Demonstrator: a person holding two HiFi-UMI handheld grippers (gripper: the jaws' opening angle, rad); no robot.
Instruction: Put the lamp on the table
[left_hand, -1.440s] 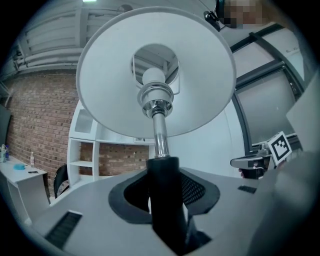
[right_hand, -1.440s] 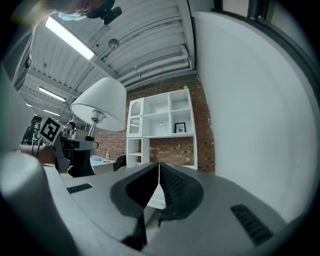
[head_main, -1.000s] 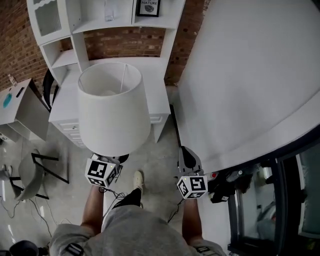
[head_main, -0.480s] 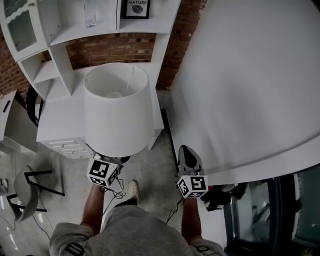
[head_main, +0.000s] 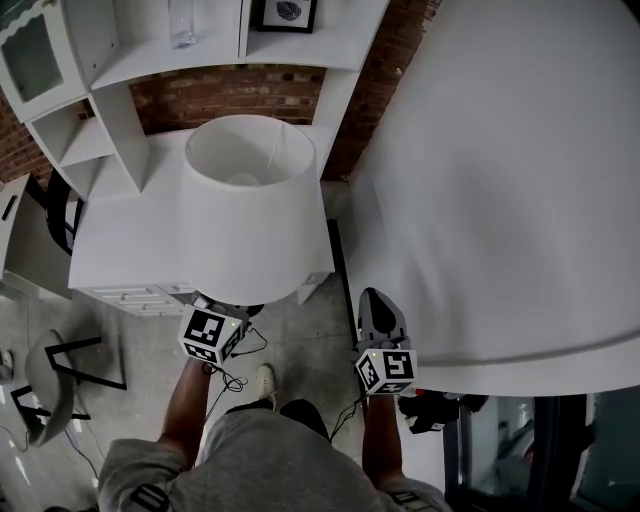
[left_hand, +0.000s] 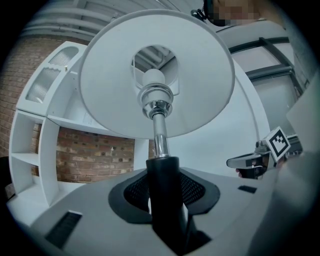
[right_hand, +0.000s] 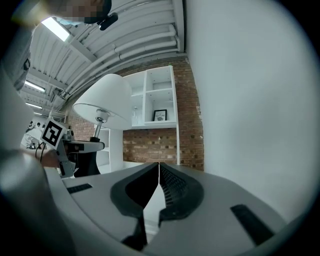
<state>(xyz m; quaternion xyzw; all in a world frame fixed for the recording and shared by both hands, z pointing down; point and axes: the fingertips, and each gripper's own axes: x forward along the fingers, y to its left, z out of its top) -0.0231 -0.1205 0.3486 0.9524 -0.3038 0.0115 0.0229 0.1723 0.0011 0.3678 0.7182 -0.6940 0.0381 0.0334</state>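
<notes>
The lamp has a wide white shade (head_main: 250, 210) and a chrome rod on a black stem (left_hand: 162, 185). My left gripper (head_main: 225, 308) is shut on that black stem and holds the lamp upright in the air, with the shade hanging over the front edge of the white table (head_main: 120, 240). In the left gripper view the shade's underside (left_hand: 200, 75) and bulb socket fill the top. My right gripper (head_main: 378, 310) is beside it to the right, shut and holding nothing; its pads (right_hand: 165, 182) meet. From the right gripper view the lamp (right_hand: 102, 102) and left gripper (right_hand: 87, 146) show at left.
A white shelf unit (head_main: 110, 70) with a glass bottle (head_main: 181, 22) and a framed picture (head_main: 287, 12) stands behind the table against a brick wall (head_main: 230, 90). A large white wall (head_main: 500, 180) fills the right. A black-framed chair (head_main: 60, 380) and cables (head_main: 235, 380) are on the floor at left.
The person has walked toward the table. Both grippers and the lamp have come closer to it, and the shade now overlaps the tabletop's front. The grips are unchanged.
</notes>
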